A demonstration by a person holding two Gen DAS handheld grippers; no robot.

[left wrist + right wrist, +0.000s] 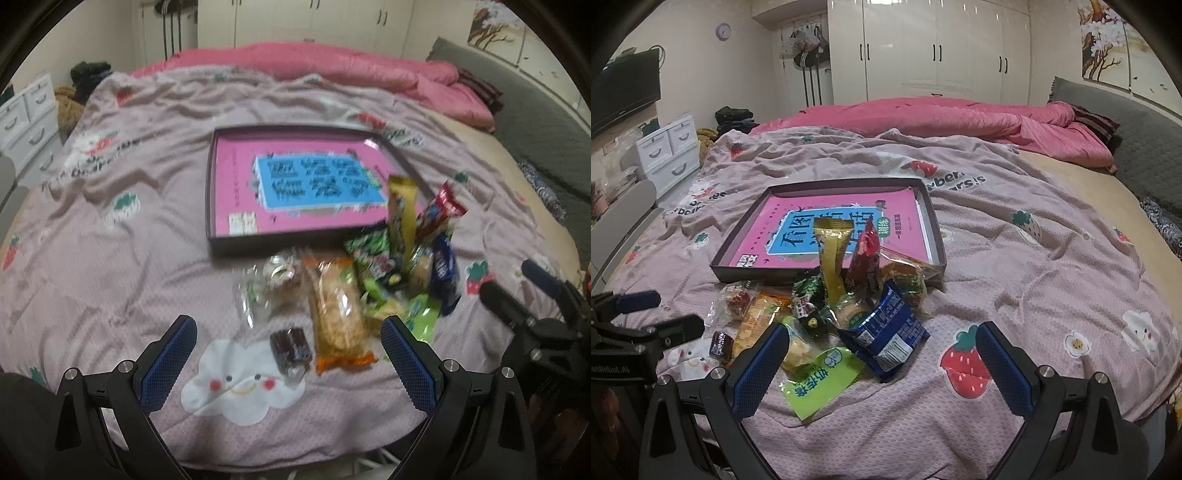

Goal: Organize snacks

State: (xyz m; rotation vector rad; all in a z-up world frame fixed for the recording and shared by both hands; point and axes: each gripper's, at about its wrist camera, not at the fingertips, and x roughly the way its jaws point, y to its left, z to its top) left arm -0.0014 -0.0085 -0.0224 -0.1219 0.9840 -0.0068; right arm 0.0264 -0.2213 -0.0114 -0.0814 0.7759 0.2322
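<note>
A pile of wrapped snacks (391, 273) lies on the pink bedspread just in front of a shallow dark box (218, 192) that holds a pink book. A small brown chocolate bar (290, 349) and an orange-ended cracker pack (338, 317) lie nearest my left gripper (288, 332), which is open and empty above them. In the right wrist view the pile shows a blue packet (886, 328), a green packet (820, 380), a yellow packet (833, 258) and a red packet (866, 254). My right gripper (882, 343) is open and empty, hovering over the blue packet. The box (827, 273) lies behind.
A rumpled pink duvet (942, 118) lies across the far side of the bed. A grey headboard (1145, 147) runs along the right. White drawers (668, 155) stand left of the bed. The other gripper shows at the right edge (535, 306) and at the left edge (639, 332).
</note>
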